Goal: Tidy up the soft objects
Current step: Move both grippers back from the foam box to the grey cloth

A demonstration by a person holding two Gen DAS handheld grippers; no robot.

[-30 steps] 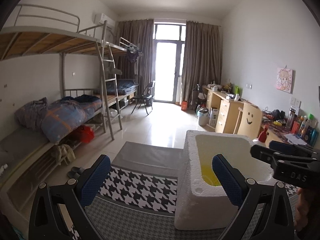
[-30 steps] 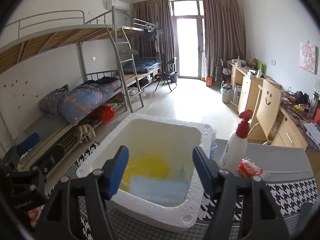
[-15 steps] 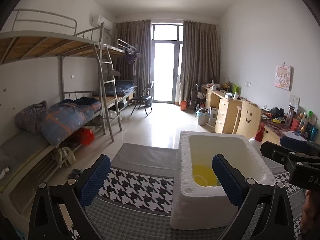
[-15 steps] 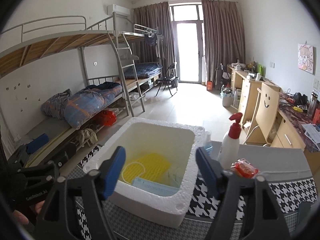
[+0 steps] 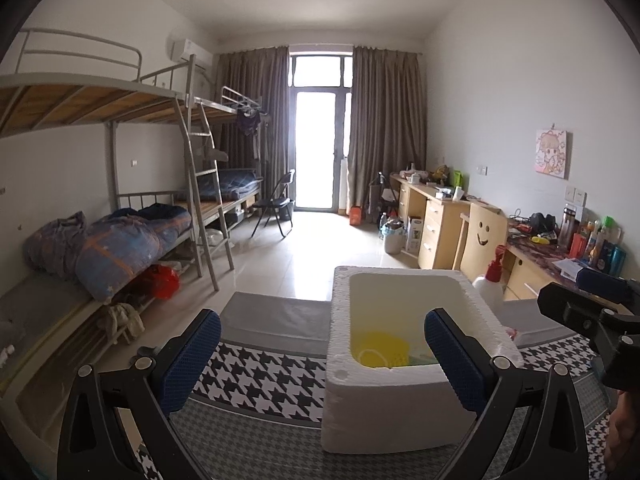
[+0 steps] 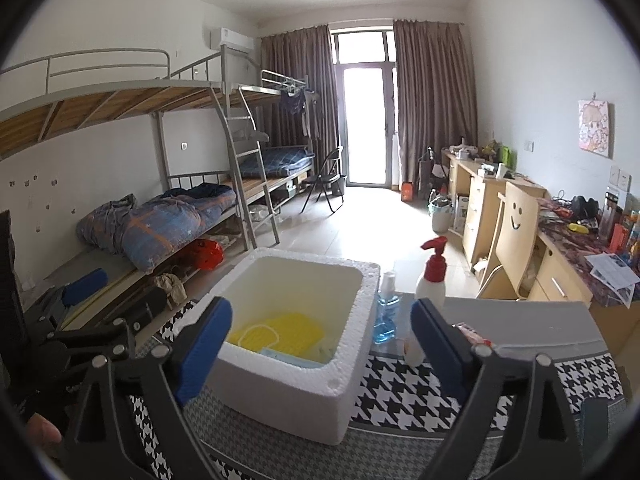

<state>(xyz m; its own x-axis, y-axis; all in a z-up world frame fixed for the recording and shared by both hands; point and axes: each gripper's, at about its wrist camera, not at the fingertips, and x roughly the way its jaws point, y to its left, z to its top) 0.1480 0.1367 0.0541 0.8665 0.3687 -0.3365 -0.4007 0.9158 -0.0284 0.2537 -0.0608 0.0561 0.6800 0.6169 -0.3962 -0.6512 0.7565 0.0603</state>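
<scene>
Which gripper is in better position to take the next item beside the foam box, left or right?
Probably the right gripper. It is open, and the packet and bottles lie on its side of the foam box. The left gripper, also open, has the box between it and them.

My left gripper (image 5: 322, 356) is level w/ jaws spread wide, blue pads (image 5: 191, 356) facing each other, nothing btwn them. My right gripper (image 6: 320, 344) is same: wide apart, empty, pointing fwd. Each shows at the edge of the other's view, side by side.
</scene>
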